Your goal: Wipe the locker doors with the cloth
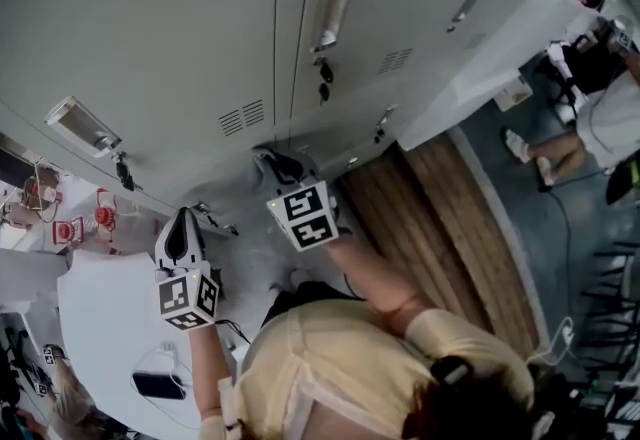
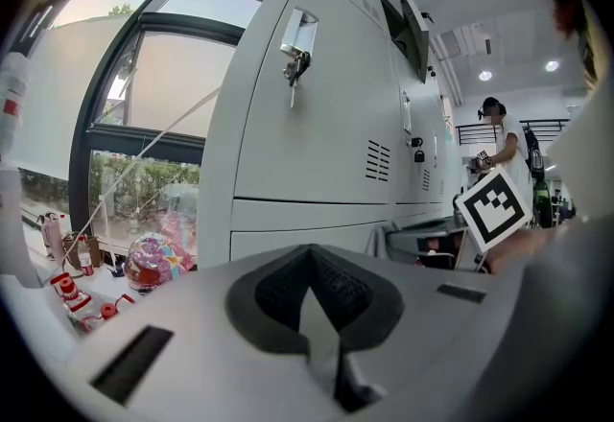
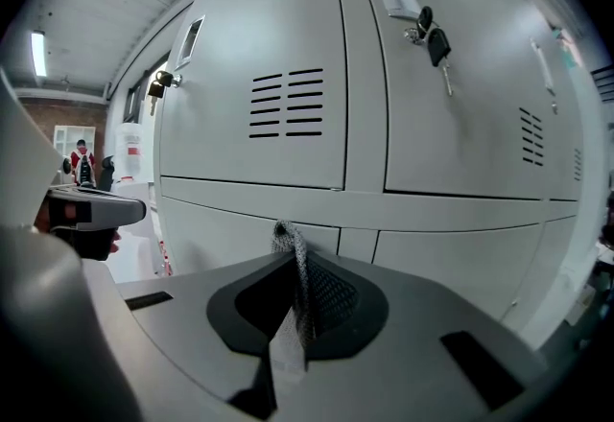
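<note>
Pinching a strip of grey mesh cloth (image 3: 299, 295) in the right gripper (image 3: 293, 252), jaws pressed onto it, the looped end poking up past the tips at the centre of the right gripper view, just before the seam between upper and lower grey locker doors (image 3: 259, 56); contact with the metal impossible to judge. Seen from the head view at frame centre, with the right gripper (image 1: 280, 168) pointed at the lower part of the locker doors (image 1: 160, 18) and its marker cube (image 1: 303, 215) facing the camera. Hanging from a lock at upper right of the right gripper view, keys (image 3: 432, 41), beside vent slots (image 3: 286, 104). Held apart at lower left of the head view, above a white table (image 1: 110, 318), the left gripper (image 1: 181, 233), its jaws pressed together on nothing in its own view (image 2: 309, 252), facing a locker end and a window (image 2: 144, 94) at left. Standing at upper right of the head view, a person (image 1: 610, 118).
</note>
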A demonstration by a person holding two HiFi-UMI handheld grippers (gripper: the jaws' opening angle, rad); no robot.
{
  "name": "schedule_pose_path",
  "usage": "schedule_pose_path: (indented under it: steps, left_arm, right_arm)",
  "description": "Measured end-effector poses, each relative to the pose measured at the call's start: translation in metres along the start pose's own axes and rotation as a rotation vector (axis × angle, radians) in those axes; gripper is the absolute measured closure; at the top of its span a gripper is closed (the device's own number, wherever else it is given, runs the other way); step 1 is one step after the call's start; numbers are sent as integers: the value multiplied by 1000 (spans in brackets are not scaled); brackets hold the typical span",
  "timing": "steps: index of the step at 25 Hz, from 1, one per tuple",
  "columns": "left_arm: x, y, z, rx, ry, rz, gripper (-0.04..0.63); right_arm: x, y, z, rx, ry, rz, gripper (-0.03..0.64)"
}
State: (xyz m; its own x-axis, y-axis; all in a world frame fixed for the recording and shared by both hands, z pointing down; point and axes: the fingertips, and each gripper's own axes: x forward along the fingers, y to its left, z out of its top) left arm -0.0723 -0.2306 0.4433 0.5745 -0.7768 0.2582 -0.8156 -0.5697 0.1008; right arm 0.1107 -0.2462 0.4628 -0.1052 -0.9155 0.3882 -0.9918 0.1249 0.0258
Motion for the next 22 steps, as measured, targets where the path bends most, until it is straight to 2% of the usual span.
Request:
schedule_pose_path:
  steps: [6, 10, 22]
  left_arm:
    - [1, -1, 0, -3, 1, 2, 603]
    - [0, -1, 0, -5, -1, 7, 603]
    - [-25, 18, -4, -27, -14, 82, 603]
  right_arm:
    - [-1, -12, -3, 6, 13, -36, 600]
    - [-4, -13, -5, 13, 25, -29, 600]
    - [-15, 53, -3, 9, 42, 181, 600]
